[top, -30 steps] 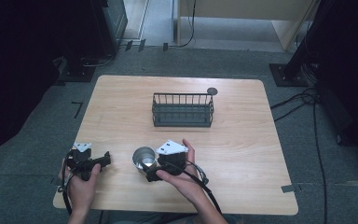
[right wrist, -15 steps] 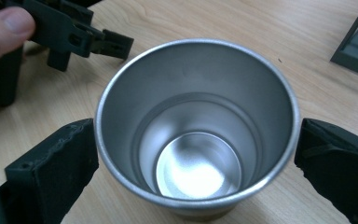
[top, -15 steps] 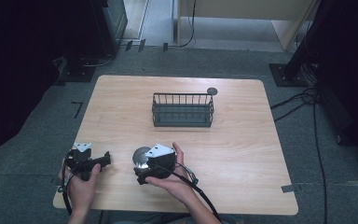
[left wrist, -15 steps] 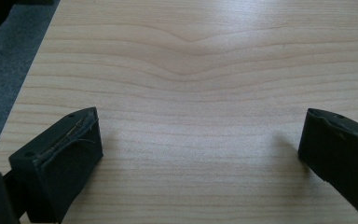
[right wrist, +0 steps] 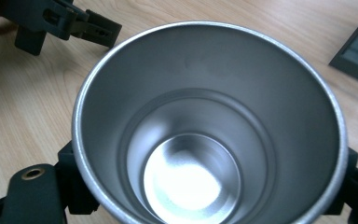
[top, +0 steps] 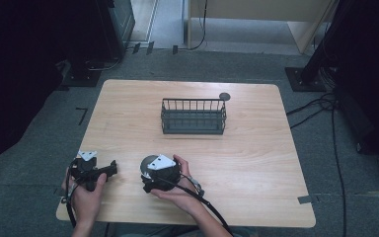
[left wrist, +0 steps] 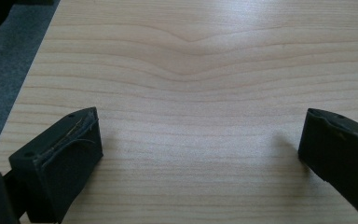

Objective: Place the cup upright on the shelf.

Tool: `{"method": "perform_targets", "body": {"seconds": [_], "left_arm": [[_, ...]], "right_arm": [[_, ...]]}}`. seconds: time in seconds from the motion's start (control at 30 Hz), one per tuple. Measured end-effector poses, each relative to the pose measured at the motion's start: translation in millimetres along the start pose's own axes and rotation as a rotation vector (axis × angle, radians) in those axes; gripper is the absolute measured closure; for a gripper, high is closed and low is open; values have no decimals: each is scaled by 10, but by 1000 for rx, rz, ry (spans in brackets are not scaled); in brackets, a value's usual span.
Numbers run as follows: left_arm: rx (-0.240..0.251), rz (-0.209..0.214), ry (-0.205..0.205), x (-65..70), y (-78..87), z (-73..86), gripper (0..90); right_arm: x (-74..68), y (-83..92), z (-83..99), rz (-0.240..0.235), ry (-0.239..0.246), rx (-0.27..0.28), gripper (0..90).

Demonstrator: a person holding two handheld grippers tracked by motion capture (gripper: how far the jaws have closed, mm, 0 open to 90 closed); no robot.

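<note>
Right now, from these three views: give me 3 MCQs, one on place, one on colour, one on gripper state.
1. Where is the wire basket?
A. at the table's near left corner
B. toward the far side of the table, near the middle
C. hanging off the right edge

2. What colour is the cup inside?
A. silvery metal
B. red
C. blue

3. How does the left gripper stand?
A. shut on the cup
B. shut on the basket
C. jaws wide apart, with bare table between them

Answers:
1 B: the high view shows it beyond both hands, roughly centred.
2 A: the right gripper view looks into a shiny steel interior.
3 C: the left gripper view shows bare wood between its jaws.
</note>
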State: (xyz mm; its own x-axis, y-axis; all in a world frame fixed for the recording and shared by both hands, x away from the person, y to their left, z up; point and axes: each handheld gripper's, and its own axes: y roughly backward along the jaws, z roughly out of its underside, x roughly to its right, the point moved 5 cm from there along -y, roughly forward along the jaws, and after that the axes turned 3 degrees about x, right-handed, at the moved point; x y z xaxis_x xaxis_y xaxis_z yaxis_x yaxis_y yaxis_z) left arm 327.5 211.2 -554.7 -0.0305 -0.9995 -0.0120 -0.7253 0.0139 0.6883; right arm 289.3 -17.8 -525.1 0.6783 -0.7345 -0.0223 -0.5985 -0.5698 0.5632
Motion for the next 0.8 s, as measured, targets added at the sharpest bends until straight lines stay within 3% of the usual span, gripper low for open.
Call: {"method": "perform_targets", "body": {"seconds": [0.13,0.23,0.8], "left_arm": [[0,1,0,0,0,0,0],[0,1,0,0,0,0,0],[0,0,0,0,0,0,0]], "right_arm": [[4,17,0,23,21,11,182],[26,58,-12,27,8,25,182],[389,383,-121,101,-53,64,182]]}}
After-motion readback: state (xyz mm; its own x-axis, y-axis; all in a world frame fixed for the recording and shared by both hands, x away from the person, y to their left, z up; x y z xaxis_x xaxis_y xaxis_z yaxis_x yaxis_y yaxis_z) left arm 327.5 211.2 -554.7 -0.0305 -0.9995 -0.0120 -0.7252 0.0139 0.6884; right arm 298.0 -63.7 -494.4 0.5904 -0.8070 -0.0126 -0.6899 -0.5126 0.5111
